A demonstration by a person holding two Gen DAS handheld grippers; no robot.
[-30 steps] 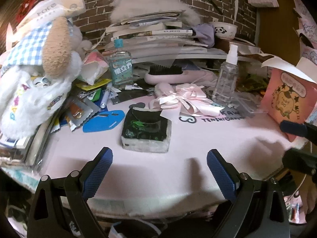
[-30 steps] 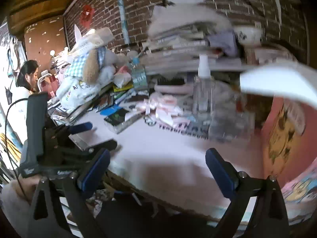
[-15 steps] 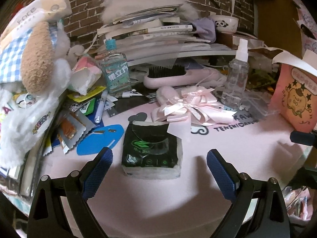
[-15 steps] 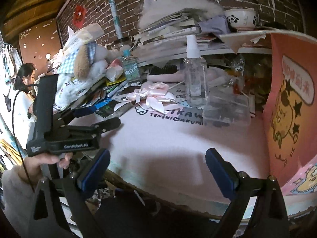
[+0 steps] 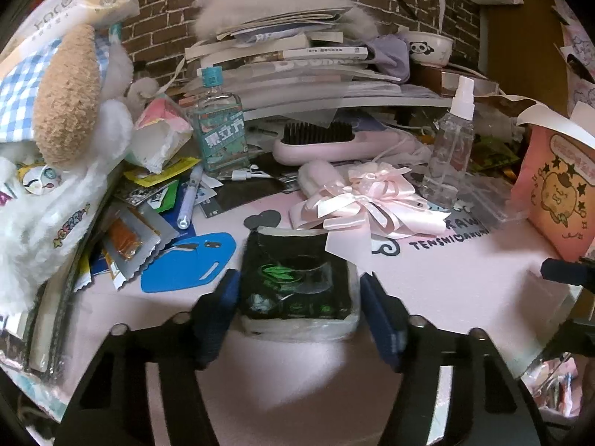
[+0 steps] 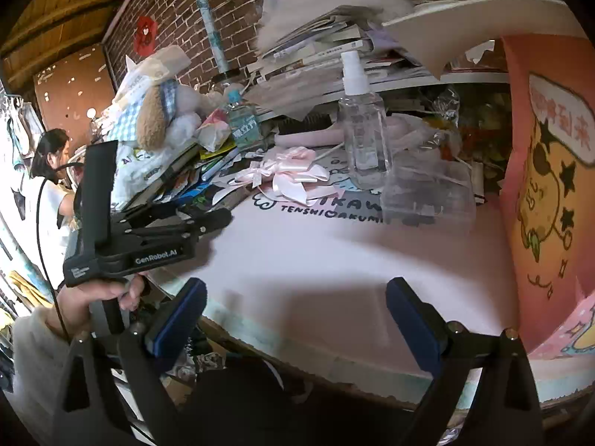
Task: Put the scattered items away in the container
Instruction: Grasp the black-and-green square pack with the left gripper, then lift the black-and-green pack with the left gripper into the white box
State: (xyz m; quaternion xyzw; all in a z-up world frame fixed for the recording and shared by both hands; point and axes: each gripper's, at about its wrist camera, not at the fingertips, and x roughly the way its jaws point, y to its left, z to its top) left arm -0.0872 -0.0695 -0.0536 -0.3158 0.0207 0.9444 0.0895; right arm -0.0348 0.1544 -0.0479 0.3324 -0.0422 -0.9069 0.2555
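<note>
Tissue pack [image 5: 297, 290], a soft block with a black and green top in clear wrap, lies flat on the pink table mat [image 5: 465, 278] directly between the two blue-padded fingers of the left gripper [image 5: 297, 297]. The jaws of this claw have just been closing around the pack, and both pads now sit against its left and right sides, so the claw is pinching it while it rests on the mat. Just beyond the fingertips a pink ribbon bow [image 5: 372, 200] lies with one tail touching the far edge of the pack. To the left of the claw is a blue flat card [image 5: 189, 264] and a pile of small sachets [image 5: 130, 238], and further left a white plush toy [image 5: 55, 148]. Ahead and slightly left stands a green-labelled bottle [image 5: 221, 130]; ahead and to the right stands a clear spray bottle [image 5: 450, 141], with a clear plastic box [image 5: 487, 197] beside it and a pink paper bag [image 5: 554, 186] at the far right. The right gripper [image 6: 297, 319] hovers over the near edge of the mat with its jaws spread wide and nothing between them. To its left the person's hand [image 6: 93, 297] holds the handle of the left gripper.
</note>
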